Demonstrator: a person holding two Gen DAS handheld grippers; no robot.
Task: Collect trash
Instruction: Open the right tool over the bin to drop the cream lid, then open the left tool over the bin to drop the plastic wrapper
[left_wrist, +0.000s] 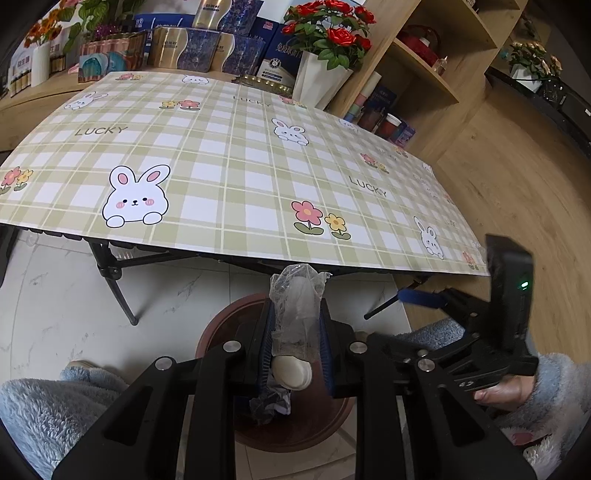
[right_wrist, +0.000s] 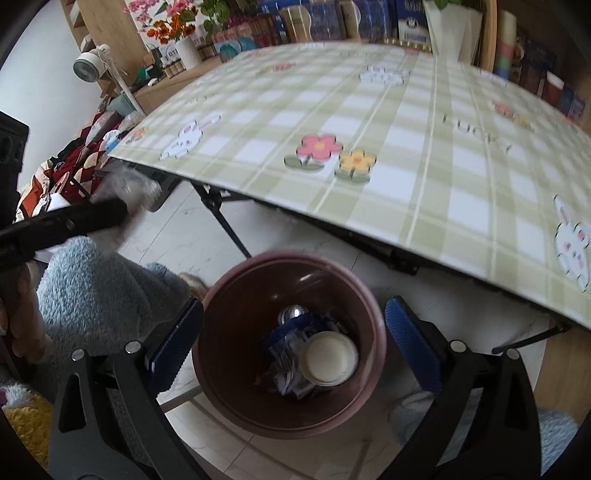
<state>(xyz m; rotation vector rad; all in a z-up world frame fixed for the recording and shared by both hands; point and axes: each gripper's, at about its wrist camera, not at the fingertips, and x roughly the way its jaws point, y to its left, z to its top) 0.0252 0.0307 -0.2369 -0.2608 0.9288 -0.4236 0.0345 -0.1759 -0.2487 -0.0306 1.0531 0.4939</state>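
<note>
My left gripper is shut on a crumpled clear plastic wrapper, which stands up between the blue pads just above a brown bin on the floor. In the right wrist view my right gripper stands wide open over the same bin, with nothing between its fingers. Inside the bin lie a white round cup, a metal can and crumpled wrappers. At the left of that view, one black finger of the left gripper shows with the blurred plastic.
A folding table with a green plaid bunny cloth overhangs the bin; its black legs stand close by. Fluffy blue sleeves flank the grippers. Shelves, boxes and red flowers line the back. A small fan stands far left.
</note>
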